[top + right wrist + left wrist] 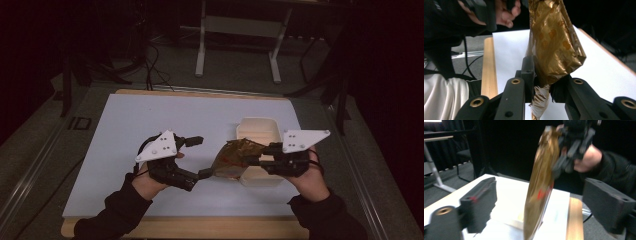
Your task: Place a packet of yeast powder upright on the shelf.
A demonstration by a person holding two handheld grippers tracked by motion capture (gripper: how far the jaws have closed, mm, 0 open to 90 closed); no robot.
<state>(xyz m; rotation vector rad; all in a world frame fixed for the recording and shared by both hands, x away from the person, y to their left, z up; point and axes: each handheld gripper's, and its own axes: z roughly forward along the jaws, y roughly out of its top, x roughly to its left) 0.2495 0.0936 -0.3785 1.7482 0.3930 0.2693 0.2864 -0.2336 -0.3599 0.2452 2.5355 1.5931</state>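
Observation:
A crinkled gold foil bag (232, 157) hangs in the air between my two hands, just left of a cream rectangular tub (257, 129). My right gripper (251, 160) is shut on the bag's right end. In the right gripper view its jaws (544, 82) pinch the bag (554, 42) at its white crimped edge. My left gripper (202, 158) is open. Its black jaws stand one on each side of the bag's left end. In the left gripper view the bag (540, 185) hangs edge-on between the wide jaws (544, 202), apart from both pads.
A white sheet (165, 125) covers the wooden table (200, 227), whose front edge lies near my sleeves. The tub stands at the right of the sheet. Beyond the table are a white metal frame (237, 45), floor cables (155, 70) and dark stands.

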